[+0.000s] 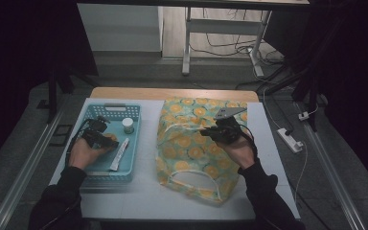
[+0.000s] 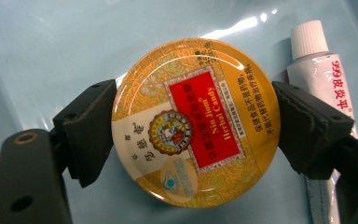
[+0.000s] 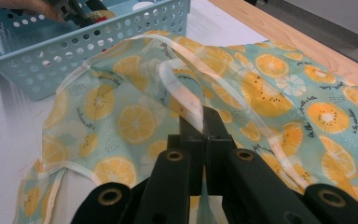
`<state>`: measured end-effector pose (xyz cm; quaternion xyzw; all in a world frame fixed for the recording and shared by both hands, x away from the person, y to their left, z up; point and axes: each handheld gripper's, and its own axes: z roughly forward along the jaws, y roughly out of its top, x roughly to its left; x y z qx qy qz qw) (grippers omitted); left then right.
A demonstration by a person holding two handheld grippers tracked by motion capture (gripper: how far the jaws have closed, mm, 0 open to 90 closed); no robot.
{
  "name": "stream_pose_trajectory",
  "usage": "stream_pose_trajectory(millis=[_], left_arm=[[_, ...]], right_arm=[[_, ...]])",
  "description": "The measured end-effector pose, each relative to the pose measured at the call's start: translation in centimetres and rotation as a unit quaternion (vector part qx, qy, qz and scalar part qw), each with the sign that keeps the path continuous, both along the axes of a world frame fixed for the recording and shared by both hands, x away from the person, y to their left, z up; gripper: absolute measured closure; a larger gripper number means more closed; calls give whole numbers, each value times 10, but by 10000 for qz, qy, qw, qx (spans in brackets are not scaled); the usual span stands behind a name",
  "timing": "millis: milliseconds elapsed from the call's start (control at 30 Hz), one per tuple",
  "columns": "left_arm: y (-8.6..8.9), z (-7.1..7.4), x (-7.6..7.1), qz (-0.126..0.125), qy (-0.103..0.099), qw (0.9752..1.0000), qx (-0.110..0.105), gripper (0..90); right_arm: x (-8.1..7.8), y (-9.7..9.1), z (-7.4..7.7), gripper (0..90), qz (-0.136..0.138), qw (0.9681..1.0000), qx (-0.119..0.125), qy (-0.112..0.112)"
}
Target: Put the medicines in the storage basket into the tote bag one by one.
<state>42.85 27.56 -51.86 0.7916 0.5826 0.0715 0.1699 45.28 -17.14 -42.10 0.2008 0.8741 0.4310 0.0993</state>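
One fruit-print bag (image 1: 191,143): flat on table, teal cloth with orange and kiwi slices, cream trim. Right gripper (image 3: 204,122) jaws fully closed, pinching bag's cream-edged rim (image 3: 186,93) between tips; rest of cloth spreads beyond and to both sides of jaws.

One blue perforated basket (image 1: 106,176): left gripper (image 1: 98,135) works inside.

One round candy tin (image 2: 196,122): gold lid, red label, lying flat between left jaws; both pads touching its rim, jaws spread wide across it.

One white ointment tube (image 2: 320,79): just outside one jaw.

One small white-capped jar (image 1: 128,125): beyond jaws.
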Motion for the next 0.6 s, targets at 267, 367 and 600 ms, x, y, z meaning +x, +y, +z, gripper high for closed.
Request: stream_pose_trajectory(millis=[267, 367, 600], left_arm=[[1, 6, -2, 92, -127, 9997, -200, 200], [-2, 11, -5, -15, -338, 9991, -263, 200], [-4, 25, -11, -195, -596, 9972, -398, 200]], right_arm=[[0, 0, 0, 899, -7, 10000, 9, -8], [0, 0, 0, 899, -14, 10000, 10, -10], [0, 0, 0, 900, -13, 10000, 23, -6]])
